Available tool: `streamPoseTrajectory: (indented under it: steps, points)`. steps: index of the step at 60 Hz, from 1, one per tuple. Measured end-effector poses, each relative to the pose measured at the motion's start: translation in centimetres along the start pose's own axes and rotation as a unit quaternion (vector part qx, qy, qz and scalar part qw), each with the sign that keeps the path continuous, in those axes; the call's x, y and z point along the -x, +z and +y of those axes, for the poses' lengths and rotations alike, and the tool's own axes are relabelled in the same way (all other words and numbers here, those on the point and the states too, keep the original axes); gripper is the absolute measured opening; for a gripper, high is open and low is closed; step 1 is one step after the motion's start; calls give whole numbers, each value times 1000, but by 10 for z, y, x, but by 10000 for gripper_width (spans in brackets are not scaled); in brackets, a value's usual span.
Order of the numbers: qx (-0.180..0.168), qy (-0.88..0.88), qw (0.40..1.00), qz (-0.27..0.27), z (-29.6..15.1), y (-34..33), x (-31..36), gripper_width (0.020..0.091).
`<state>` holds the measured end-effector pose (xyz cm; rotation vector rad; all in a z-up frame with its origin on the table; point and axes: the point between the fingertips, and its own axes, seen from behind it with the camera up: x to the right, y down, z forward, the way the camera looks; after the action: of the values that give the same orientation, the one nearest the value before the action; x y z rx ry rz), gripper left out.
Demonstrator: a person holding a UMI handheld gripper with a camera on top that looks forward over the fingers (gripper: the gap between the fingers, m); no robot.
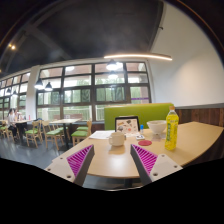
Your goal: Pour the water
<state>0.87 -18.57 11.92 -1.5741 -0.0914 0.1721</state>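
Note:
A yellow-green bottle (172,128) with a dark cap stands upright on the light wooden table (110,162), beyond my right finger. A small white cup (116,139) sits just ahead of the fingers, roughly midway between them. A clear plastic cup (157,129) stands next to the bottle on its left. My gripper (113,160) is open, with its magenta pads (145,158) spread wide over the near table edge and nothing between them.
A small standing sign (127,125) and papers (102,134) lie at the table's far side. A green booth seat (135,113) is behind it. Further tables and chairs (55,128) fill the room to the left, below large windows (85,92).

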Motion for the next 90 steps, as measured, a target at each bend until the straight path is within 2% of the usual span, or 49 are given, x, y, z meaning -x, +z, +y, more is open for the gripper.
streamPoseTrajectory:
  steps: [7, 14, 25, 34, 46, 50, 51, 55, 60, 61, 63, 64, 66, 68, 76, 83, 90]
  points:
    - [9, -6, 1000, 17, 1, -2, -27, 816]
    - [11, -16, 998, 57, 4, 5, -70, 813]
    - [21, -15, 991, 129, 7, 30, -182, 823]
    - [35, -25, 986, 162, 7, 94, -264, 836]
    - [41, -17, 985, 168, 7, 180, -317, 834]
    - [32, -20, 982, 185, 2, 199, -336, 833]
    - [30, -23, 982, 187, 3, 201, -337, 824]
    - [34, -32, 981, 190, 9, 214, -342, 508]
    - [4, -37, 979, 203, 1, 214, -343, 479]
    - [6, -40, 979, 202, 2, 214, -342, 449]
    - [15, -46, 978, 204, 5, 215, -341, 453]
    - [15, -50, 978, 204, 4, 216, -340, 417]
    - [15, -57, 977, 204, 3, 216, -337, 411]
    - [17, -61, 976, 206, 6, 216, -336, 365]
    - [36, -88, 970, 222, 3, 217, -329, 328]
    - [34, -187, 956, 224, -45, 222, -301, 329]
    - [34, -366, 903, 224, -101, 238, -247, 327]
